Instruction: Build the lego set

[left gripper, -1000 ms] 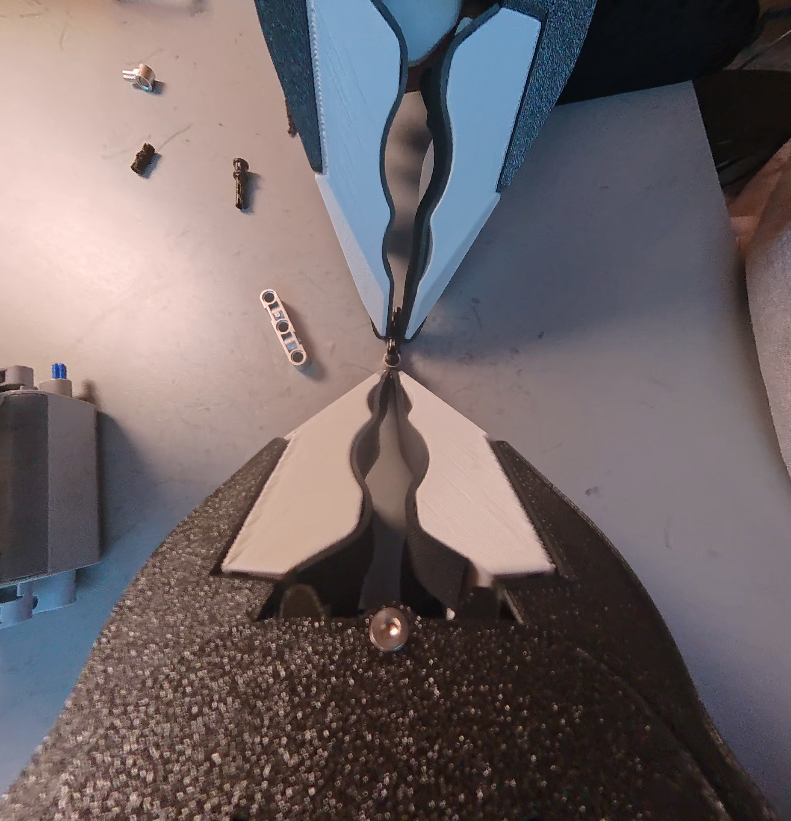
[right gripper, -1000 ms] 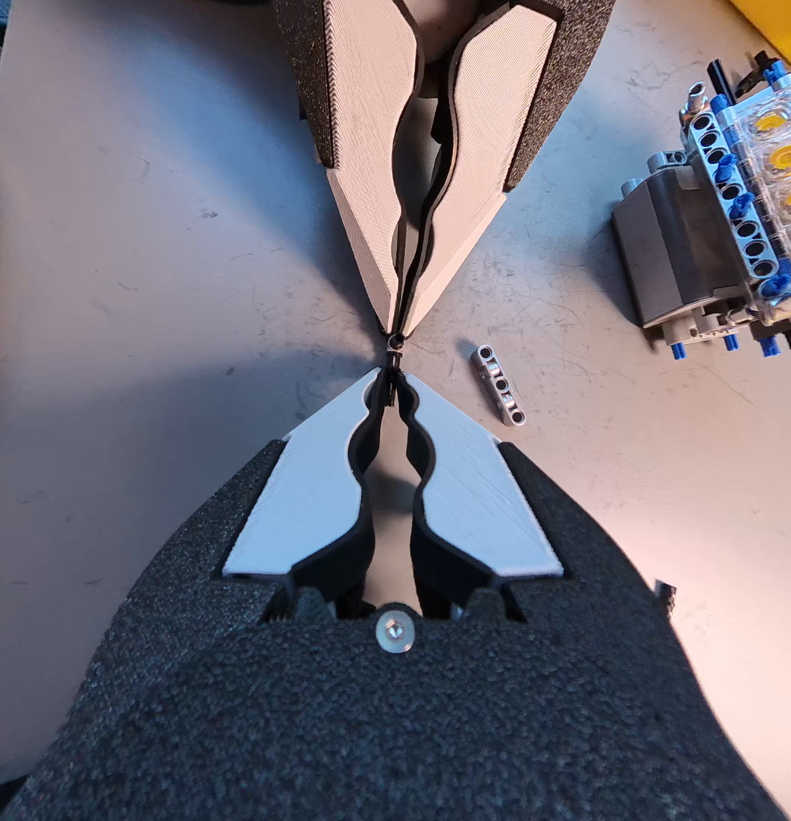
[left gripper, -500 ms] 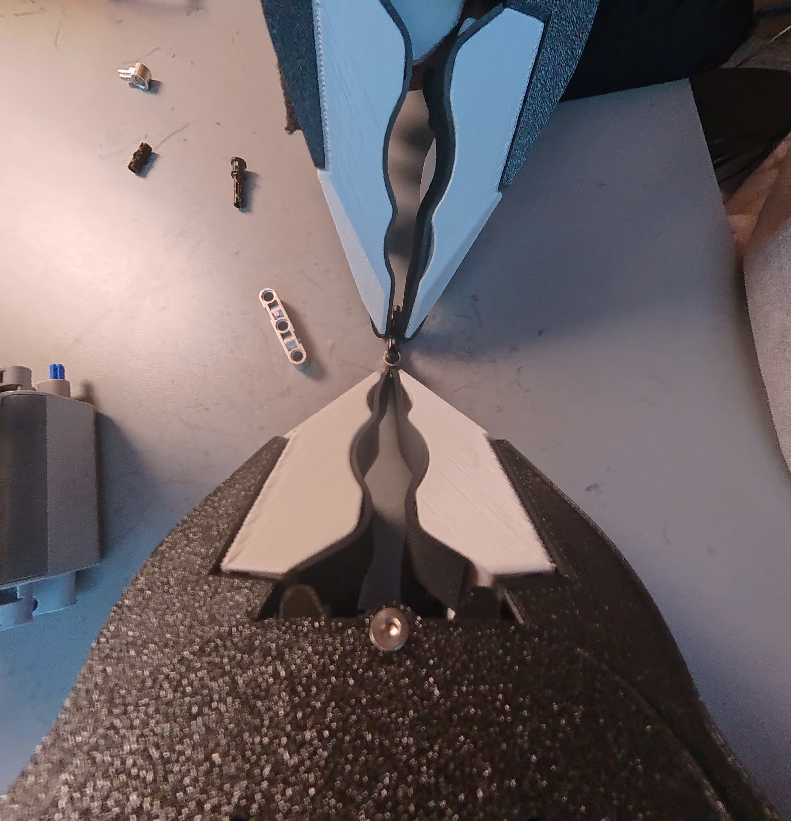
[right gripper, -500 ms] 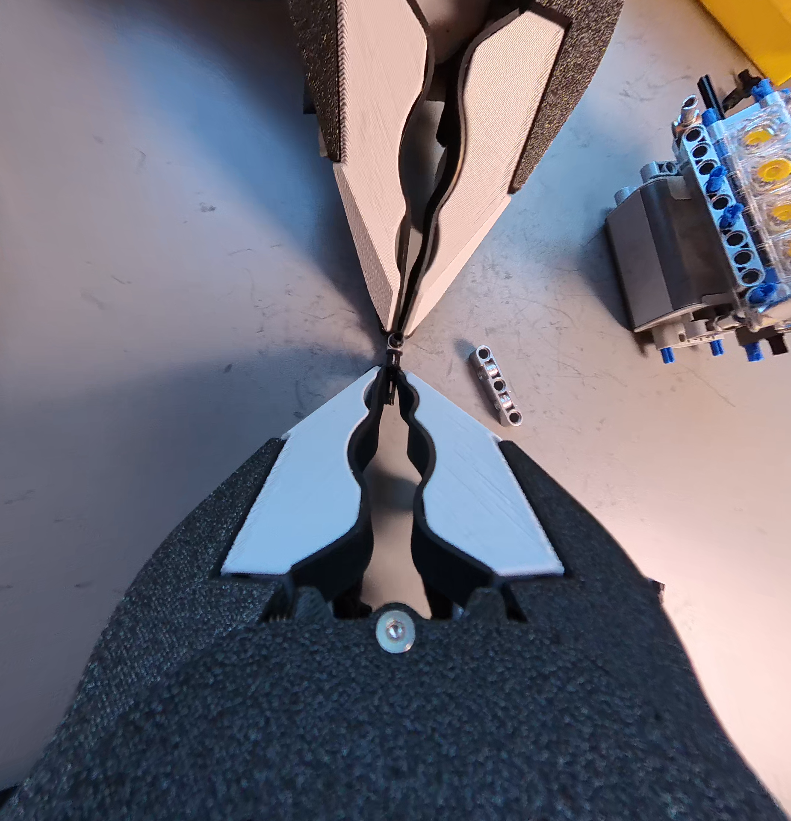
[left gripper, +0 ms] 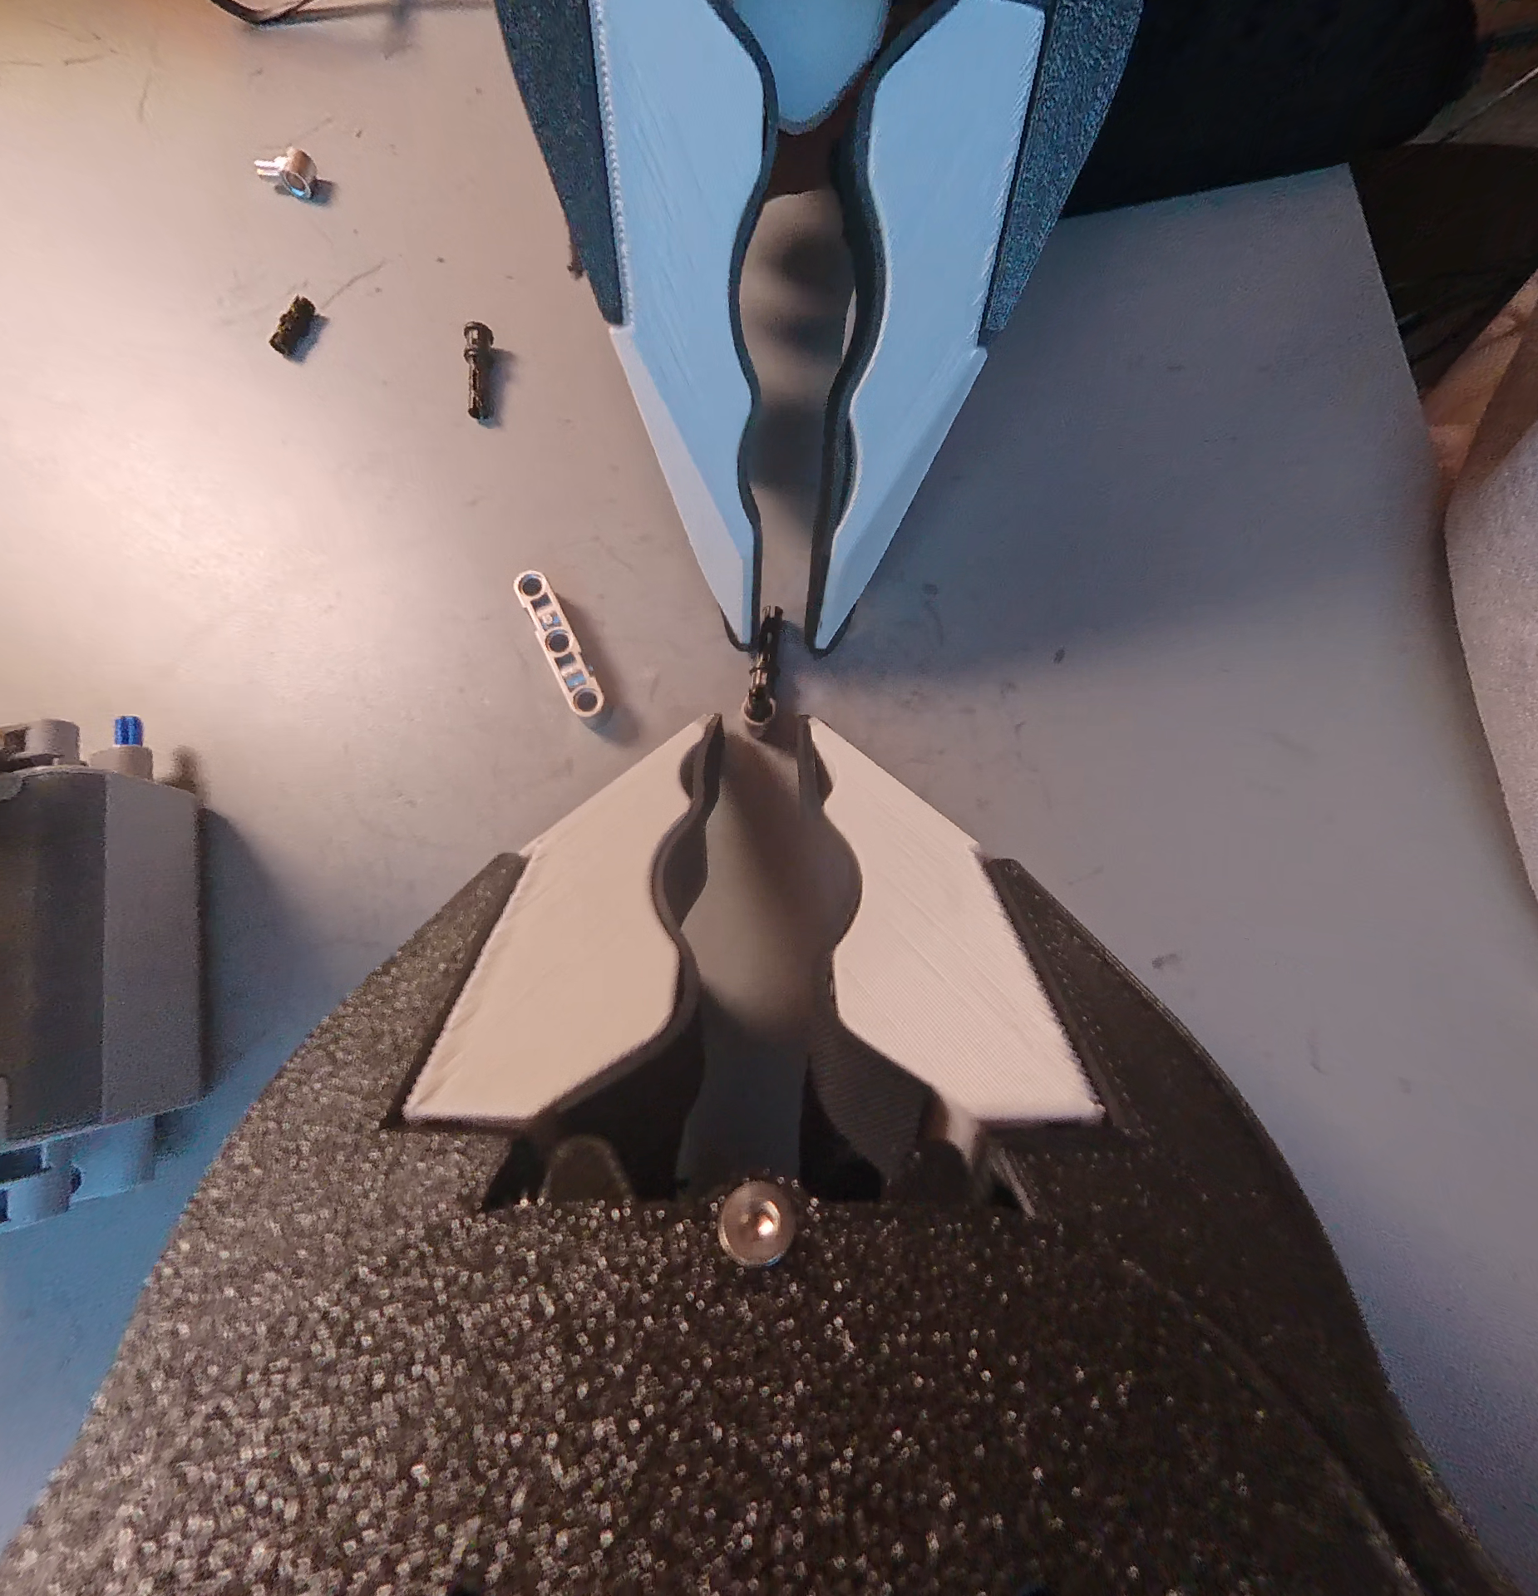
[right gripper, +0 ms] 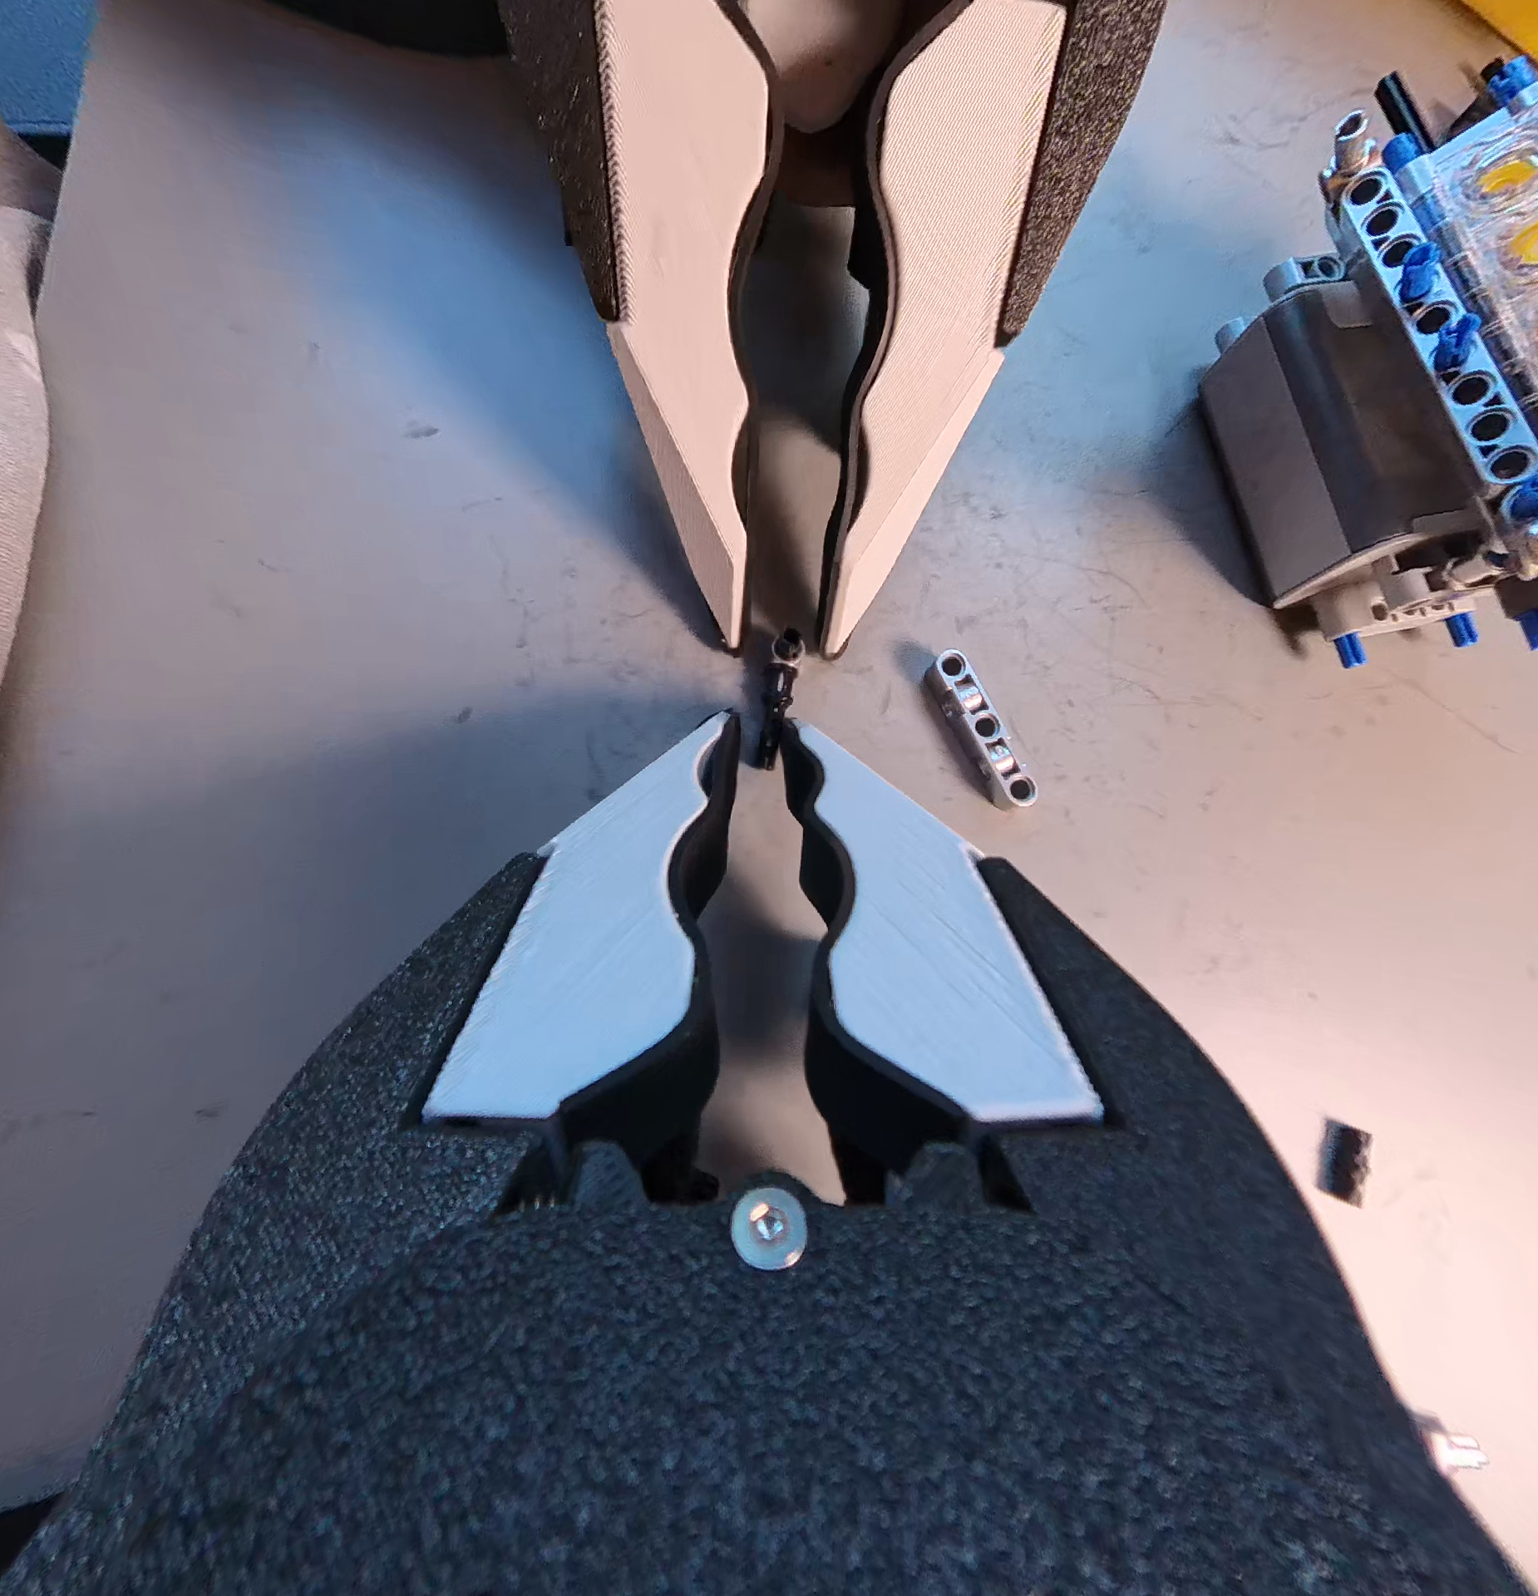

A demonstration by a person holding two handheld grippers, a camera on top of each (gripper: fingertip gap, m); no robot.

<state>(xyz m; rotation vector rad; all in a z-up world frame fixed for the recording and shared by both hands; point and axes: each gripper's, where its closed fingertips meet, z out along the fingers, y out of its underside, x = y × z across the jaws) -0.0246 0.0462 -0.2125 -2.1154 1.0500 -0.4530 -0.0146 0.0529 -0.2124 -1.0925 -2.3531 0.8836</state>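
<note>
- A tiny black pin [left gripper: 763,661] lies on the grey table [left gripper: 1180,604], right between our two tools, which point at each other tip to tip.
- Our left gripper [left gripper: 759,721] has let go. Its tips stand a little apart, one on each side of the pin's near end.
- Our right gripper [right gripper: 759,725] is loose too, with the pin's other end in the gap. We think neither tool squeezes the pin, but it is so small that touching is hard to tell.
- Just beside the tips lies a small grey beam with holes [right gripper: 980,730].
- Farther out from the left gripper lie another black pin [left gripper: 478,370], a black stub [left gripper: 294,326] and a silver bush [left gripper: 290,170].
- A grey block model with blue pegs [right gripper: 1387,414] sits well off to the side, out of the way.
</note>
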